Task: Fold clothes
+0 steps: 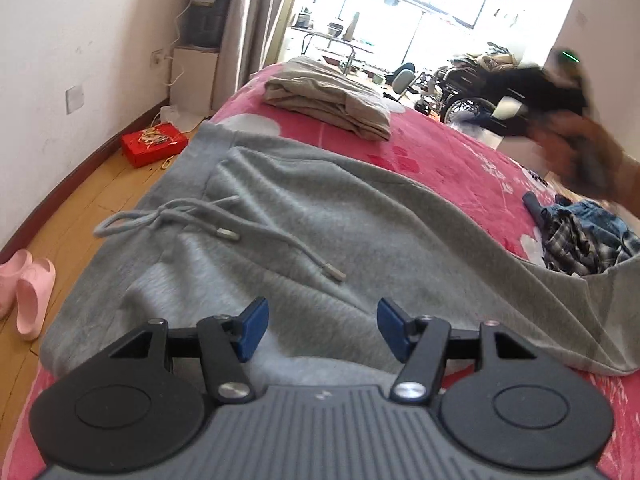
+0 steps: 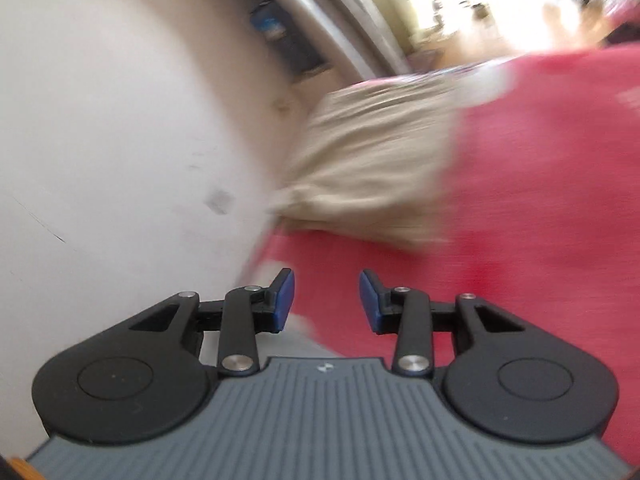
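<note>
Grey sweatpants [image 1: 320, 220] spread flat, drawstring loose; left tool [image 1: 322, 330], right tool [image 2: 327, 300] agape, empty.

Both wrist views look down along the bed [image 1: 460, 168], sharing the folded beige trousers [image 1: 328, 100].

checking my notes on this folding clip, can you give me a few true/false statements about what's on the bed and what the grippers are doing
1. The grey sweatpants lie spread on the pink bedspread. True.
2. The left gripper is clamped on the drawstring. False: its jaws stand open above the fabric and hold nothing.
3. A folded beige garment sits farther up the bed. True.
4. The right gripper is carrying the beige garment. False: nothing is between its open jaws.
5. Blue slippers stand on the floor. False: the slippers are pink.
6. A plaid shirt lies crumpled by the sweatpants. True.
</note>
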Motion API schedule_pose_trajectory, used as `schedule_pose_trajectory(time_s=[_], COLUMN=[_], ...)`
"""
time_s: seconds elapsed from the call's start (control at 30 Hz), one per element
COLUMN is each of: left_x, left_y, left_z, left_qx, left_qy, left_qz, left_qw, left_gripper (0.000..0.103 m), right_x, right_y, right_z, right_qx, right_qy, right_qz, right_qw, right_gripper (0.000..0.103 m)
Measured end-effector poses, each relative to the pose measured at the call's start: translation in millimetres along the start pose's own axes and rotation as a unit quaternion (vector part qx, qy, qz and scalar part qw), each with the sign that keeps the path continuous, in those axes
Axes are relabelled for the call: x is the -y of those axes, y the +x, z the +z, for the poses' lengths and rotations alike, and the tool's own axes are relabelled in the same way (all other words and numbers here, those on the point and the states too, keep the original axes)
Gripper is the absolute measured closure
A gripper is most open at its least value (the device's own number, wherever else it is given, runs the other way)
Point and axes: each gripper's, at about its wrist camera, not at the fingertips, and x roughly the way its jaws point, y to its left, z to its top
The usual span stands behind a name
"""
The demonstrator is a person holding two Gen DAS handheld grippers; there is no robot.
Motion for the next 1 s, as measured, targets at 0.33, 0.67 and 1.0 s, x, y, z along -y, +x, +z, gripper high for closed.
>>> schedule_pose_trajectory(time_s=[0.33,0.67,1.0], left_x=[61,112,143], left_y=[27,69,128], left_z=[7,0,-9], left_qx=[-0.001,-0.018,-0.068], left_qy=[0.076,0.144,0.204], left_qz=[-0.022,-0.027,0.026], left_qw=[0.9969,0.9891,0.9763], left_gripper=[0.041,0.041,0.039], right_x=[97,92,104], right_y=[-59,-69,-54], right_z=[-99,-133,-139], right_qx=[-0.148,-0.146,-0.032], right_qy=[-0.134,-0.191,-0.258], right_qz=[-0.109,-0.109,-0.223], right_qw=[0.974,0.965,0.94], right_gripper=[0.058,0.099,0.071])
